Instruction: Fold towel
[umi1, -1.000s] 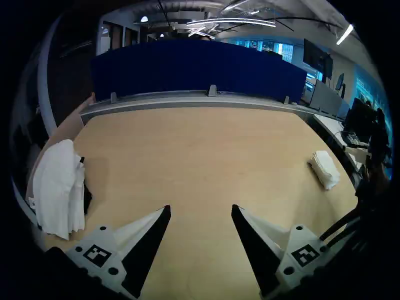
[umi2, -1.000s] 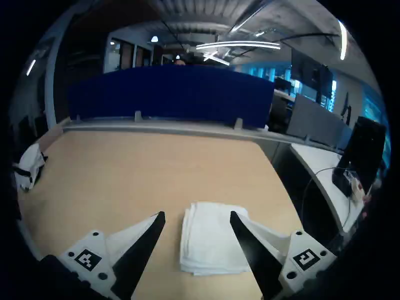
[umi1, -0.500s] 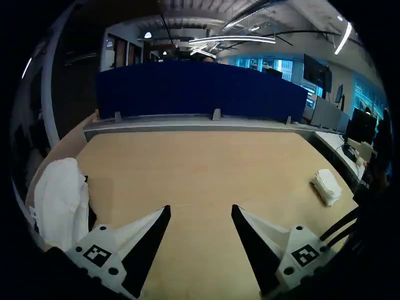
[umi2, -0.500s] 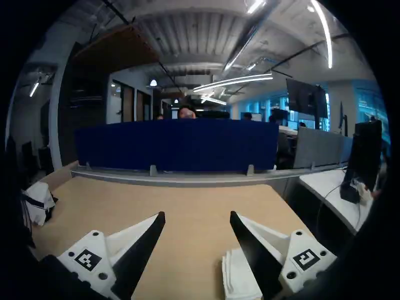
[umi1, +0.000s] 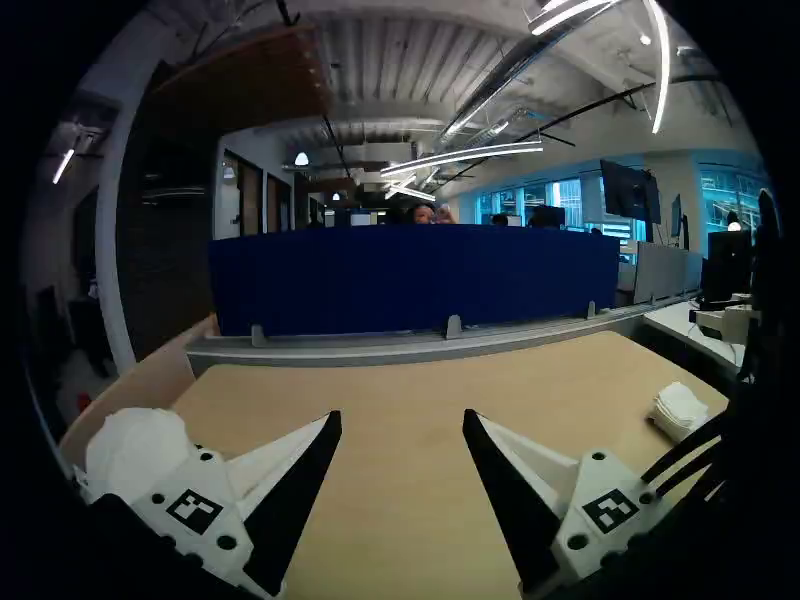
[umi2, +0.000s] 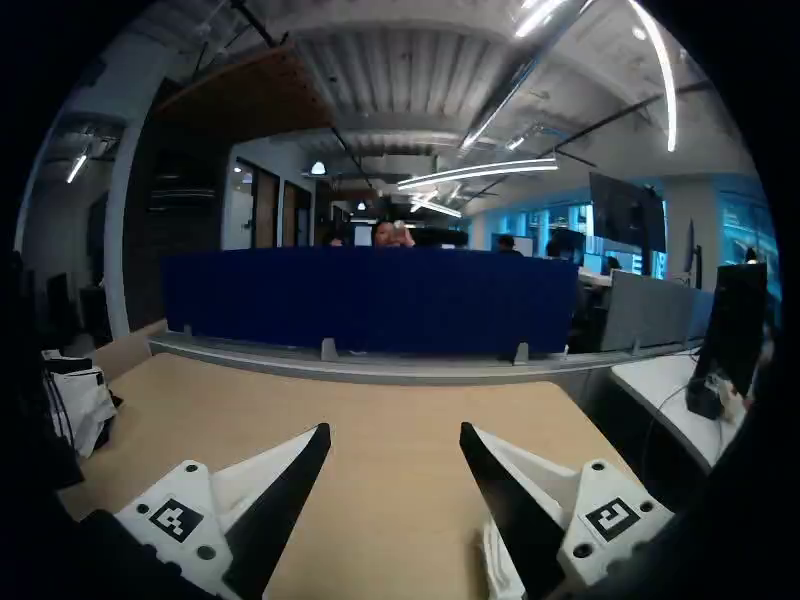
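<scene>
A folded white towel (umi1: 680, 408) lies near the right edge of the wooden table (umi1: 420, 400) in the left gripper view. In the right gripper view a sliver of that folded towel (umi2: 497, 562) peeks out beside the right finger. A loose pile of white towels (umi1: 135, 450) sits at the table's left edge, partly behind the left finger; the same pile (umi2: 82, 405) lies far left in the right gripper view. My left gripper (umi1: 400, 425) is open over bare table, holding nothing. My right gripper (umi2: 393, 435) is also open and holds nothing.
A blue divider panel (umi1: 410, 275) on a grey rail (umi1: 400, 345) closes the table's far side. Desks with monitors (umi2: 735, 320) stand to the right. People sit behind the divider. A dark bag (umi2: 40, 440) lies by the towel pile.
Both grippers have tilted up and pulled back from the table. The folded towel slid from between the right fingers to the bottom edge of that view. Both stayed open.
</scene>
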